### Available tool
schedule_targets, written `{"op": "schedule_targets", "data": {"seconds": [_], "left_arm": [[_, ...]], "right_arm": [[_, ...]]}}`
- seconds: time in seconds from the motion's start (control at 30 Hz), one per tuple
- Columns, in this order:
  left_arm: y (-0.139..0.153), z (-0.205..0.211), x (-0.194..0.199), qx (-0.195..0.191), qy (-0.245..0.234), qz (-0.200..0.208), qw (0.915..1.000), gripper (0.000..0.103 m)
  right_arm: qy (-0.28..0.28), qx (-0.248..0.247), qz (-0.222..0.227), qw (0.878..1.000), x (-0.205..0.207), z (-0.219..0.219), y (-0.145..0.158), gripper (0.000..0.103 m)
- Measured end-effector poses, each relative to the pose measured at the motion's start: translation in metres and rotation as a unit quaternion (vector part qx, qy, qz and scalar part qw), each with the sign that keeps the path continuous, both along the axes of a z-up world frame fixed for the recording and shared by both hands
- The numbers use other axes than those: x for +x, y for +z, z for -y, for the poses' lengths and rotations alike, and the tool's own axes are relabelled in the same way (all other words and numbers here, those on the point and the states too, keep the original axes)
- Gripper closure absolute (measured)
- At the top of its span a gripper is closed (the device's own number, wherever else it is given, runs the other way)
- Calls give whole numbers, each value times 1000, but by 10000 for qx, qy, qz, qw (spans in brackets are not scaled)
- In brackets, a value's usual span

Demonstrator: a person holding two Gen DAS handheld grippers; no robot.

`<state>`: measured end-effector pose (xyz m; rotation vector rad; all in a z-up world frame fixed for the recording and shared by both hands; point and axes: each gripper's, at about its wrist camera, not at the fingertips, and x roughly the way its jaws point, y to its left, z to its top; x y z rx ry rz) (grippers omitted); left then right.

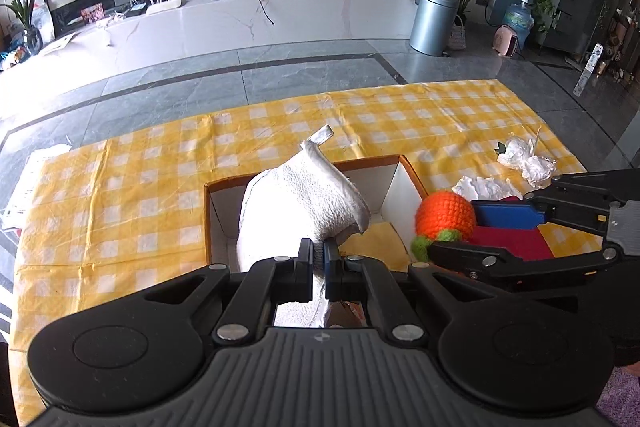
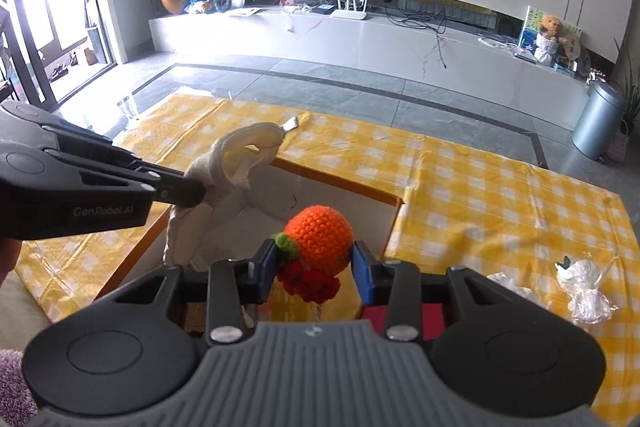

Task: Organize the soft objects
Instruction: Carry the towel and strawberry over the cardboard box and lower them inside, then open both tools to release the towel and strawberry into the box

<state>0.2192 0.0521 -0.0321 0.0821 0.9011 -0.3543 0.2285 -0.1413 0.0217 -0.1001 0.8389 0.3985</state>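
Observation:
My left gripper (image 1: 319, 255) is shut on a white terry cloth (image 1: 304, 203), which hangs over the open cardboard box (image 1: 224, 183). In the right wrist view the same cloth (image 2: 224, 167) dangles from the left gripper (image 2: 192, 193) above the box's left side. My right gripper (image 2: 314, 259) is shut on an orange crocheted fruit (image 2: 320, 235) with a green leaf, and a red crocheted piece (image 2: 310, 285) hangs under it. From the left wrist view the orange fruit (image 1: 444, 215) sits in the right gripper (image 1: 460, 227) just right of the box wall.
A yellow checked cloth (image 1: 400, 115) covers the low table. Crumpled white plastic wrap (image 1: 524, 159) lies on it at the right, also seen as wrap (image 2: 584, 287). A red flat thing (image 1: 516, 243) lies under the right gripper. A metal bin (image 1: 432, 23) stands on the tiled floor.

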Motion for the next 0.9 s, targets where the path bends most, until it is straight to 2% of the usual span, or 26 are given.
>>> {"op": "schedule_targets", "data": {"seconds": [0.23, 0.53, 0.63, 0.77, 0.9], "left_arm": [[-36, 1, 25, 30, -40, -338, 9994, 98], [-84, -2, 32, 15, -95, -941, 9955, 98], [-88, -3, 30, 14, -59, -969, 9953, 97], [-82, -8, 29, -44, -4, -984, 9951, 85], [-74, -3, 27, -27, 12, -856, 9963, 82]], "right_arm": [[287, -595, -435, 9969, 32, -30, -45, 63], [531, -1027, -611, 9914, 45, -41, -75, 63], [617, -1070, -642, 9903, 43, -43, -80, 63], [662, -1097, -628, 9898, 42, -43, -81, 63], [712, -1073, -548, 9902, 39, -44, -75, 62]]}}
